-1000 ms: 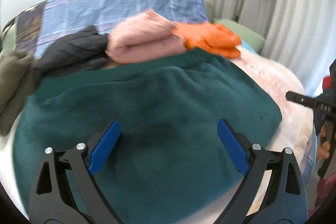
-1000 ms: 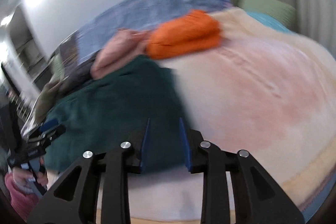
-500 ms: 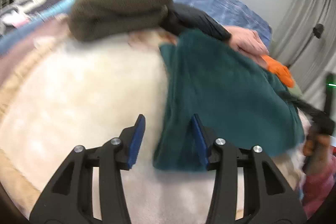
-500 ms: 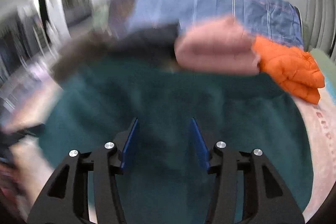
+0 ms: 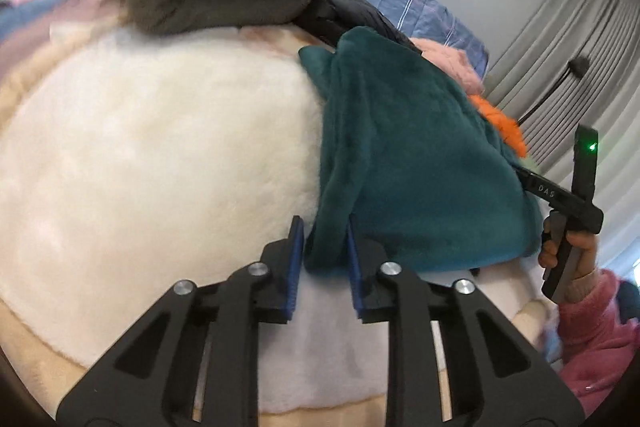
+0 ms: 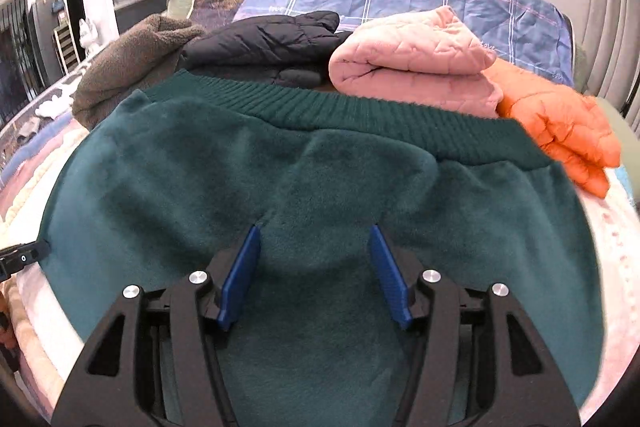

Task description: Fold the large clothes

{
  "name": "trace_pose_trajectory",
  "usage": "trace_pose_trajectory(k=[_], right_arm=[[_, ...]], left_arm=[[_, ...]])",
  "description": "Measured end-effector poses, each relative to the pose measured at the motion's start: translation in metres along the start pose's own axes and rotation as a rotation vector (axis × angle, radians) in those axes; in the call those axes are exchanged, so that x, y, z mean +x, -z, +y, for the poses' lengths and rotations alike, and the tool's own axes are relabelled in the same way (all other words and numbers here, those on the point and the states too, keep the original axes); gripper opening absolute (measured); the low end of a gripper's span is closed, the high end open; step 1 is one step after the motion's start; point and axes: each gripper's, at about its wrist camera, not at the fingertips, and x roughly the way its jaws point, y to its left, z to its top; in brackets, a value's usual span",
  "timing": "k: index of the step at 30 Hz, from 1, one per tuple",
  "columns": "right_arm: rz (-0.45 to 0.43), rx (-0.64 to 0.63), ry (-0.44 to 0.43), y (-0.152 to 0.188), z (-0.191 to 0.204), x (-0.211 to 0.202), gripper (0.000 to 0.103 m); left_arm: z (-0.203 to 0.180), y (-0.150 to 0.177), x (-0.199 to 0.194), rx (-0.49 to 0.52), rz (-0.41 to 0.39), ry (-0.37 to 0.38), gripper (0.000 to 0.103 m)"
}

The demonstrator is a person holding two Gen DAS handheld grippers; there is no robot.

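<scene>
Left gripper (image 5: 322, 251) had just closed onto the teal garment's (image 5: 420, 163) near-left corner; right gripper (image 6: 314, 275), jaws just widening, sat mid-cloth gripping nothing.

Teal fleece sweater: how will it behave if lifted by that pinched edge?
Teal fleece sweater probably floppy: it already bunches where the left gripper pinches its edge. Likely drapes and drags; thick pile suggests some weight. Plush nap should grip the pads, not slip.

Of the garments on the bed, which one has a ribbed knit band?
The dark green fleece garment, spread flat nearest the camera. The brown, black, pink and orange ones lie bundled behind it, showing no ribbing.
</scene>
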Motion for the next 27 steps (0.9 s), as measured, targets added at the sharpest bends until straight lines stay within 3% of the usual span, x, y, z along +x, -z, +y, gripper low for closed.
trace_pose_trajectory(k=[2,4,6,9,12,13,17,20,22,23,27], right_arm=[[-0.052,-0.012,-0.005,-0.016,0.005,-0.015,0.061],[-0.103,-0.031,0.031,-0.034,0.009,-0.024,0.075],[-0.113,-0.029,0.043,-0.049,0.010,-0.020,0.076],[-0.040,0.091,0.019,-0.069,-0.006,0.014,0.075],[0.095,0.145,-0.006,-0.064,-0.014,0.071,0.067],[0.091,0.132,-0.004,-0.060,-0.012,0.079,0.067],[0.071,0.094,0.017,-0.057,-0.005,0.076,0.067],[0.061,0.099,0.007,-0.055,-0.008,0.076,0.067],[0.051,0.101,-0.002,-0.053,-0.008,0.075,0.068],[0.049,0.102,-0.002,-0.052,-0.008,0.075,0.068],[0.049,0.101,-0.014,-0.053,-0.008,0.074,0.070]], left_arm=[[-0.006,-0.001,0.000,0.018,-0.005,-0.015,0.024],[-0.020,-0.003,-0.003,0.083,-0.013,-0.075,0.026],[-0.035,-0.009,-0.011,0.148,-0.034,-0.140,0.026],[-0.052,-0.027,-0.034,0.209,-0.145,-0.186,0.026],[-0.061,-0.057,-0.041,0.219,-0.230,-0.168,0.029],[-0.064,-0.066,-0.038,0.218,-0.237,-0.150,0.029],[-0.079,-0.112,0.009,0.212,-0.186,-0.049,0.032],[-0.091,-0.129,0.062,0.248,-0.112,-0.087,0.051],[-0.089,-0.125,0.111,0.310,-0.027,-0.264,0.062],[-0.080,-0.120,0.128,0.300,-0.004,-0.312,0.064],[-0.048,-0.125,0.124,0.129,0.027,-0.221,0.071]])
